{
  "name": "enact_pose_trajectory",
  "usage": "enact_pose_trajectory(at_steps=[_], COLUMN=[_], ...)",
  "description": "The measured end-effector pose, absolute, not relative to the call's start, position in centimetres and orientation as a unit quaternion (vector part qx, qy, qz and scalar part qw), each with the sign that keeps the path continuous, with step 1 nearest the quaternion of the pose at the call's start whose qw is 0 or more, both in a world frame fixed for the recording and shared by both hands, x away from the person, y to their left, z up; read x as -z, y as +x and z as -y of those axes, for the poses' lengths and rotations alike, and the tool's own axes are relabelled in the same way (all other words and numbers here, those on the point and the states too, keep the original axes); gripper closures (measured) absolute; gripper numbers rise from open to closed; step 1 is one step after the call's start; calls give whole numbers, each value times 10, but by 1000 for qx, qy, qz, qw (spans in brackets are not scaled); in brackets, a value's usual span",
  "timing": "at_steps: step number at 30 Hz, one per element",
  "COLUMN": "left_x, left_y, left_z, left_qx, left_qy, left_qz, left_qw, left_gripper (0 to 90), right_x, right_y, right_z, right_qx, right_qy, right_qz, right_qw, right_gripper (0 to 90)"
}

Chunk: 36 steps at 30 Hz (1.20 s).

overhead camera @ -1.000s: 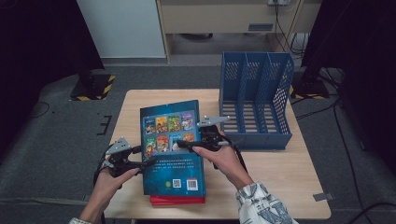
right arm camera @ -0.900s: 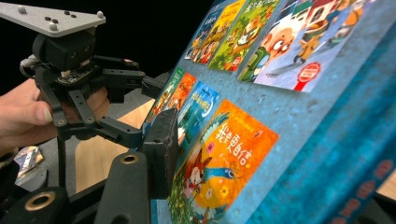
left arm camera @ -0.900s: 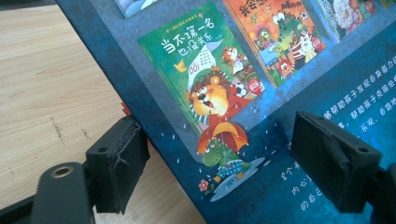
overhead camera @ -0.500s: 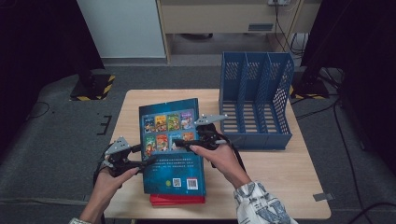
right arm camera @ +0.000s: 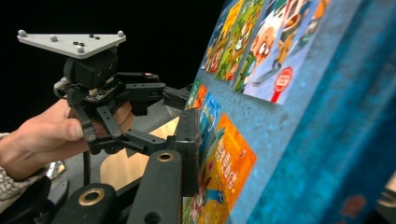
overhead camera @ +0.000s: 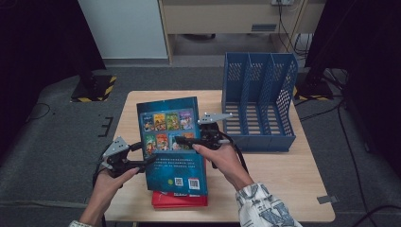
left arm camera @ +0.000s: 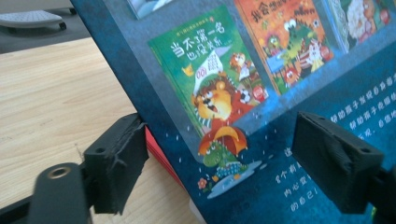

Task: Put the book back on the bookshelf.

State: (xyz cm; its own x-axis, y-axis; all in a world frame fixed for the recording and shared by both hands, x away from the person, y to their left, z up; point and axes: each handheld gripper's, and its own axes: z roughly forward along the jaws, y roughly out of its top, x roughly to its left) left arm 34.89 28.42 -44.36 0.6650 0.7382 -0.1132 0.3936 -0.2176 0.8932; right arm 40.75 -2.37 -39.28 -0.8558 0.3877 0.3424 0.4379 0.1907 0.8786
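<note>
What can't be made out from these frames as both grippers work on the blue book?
- Red book: high view, its cover lies under the blue book.
- Right gripper: right gripper view, one jaw presses the cover; the other is behind the book.
- Left gripper: left gripper view, jaws straddle the book's edge; contact unclear.
- Cover text: high view, too small to read.
- File rack: high view, walls hide parts of the slot floors.
</note>
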Motion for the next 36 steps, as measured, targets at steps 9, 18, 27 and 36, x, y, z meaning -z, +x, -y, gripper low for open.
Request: enact_pose_trajectory(at_steps=[9, 18, 27, 36], left_x=[437, 438, 441, 437], left_y=[350, 360, 367, 366], left_z=[-292, -286, -280, -285], left_qx=[-172, -141, -101, -93], left_qy=[756, 777, 791, 787], left_qz=[-375, -352, -325, -331], left_qw=[509, 503, 509, 512], left_gripper=[128, 99, 115, 260], right_x=[391, 388, 386, 386], right_y=[406, 404, 401, 401], right_z=[25, 28, 28, 30], right_qx=[588, 601, 612, 601], right_qy=[-251, -237, -216, -208], right_qz=[768, 763, 761, 772], right_qw=[29, 25, 24, 1], right_gripper=[759, 780, 789, 735])
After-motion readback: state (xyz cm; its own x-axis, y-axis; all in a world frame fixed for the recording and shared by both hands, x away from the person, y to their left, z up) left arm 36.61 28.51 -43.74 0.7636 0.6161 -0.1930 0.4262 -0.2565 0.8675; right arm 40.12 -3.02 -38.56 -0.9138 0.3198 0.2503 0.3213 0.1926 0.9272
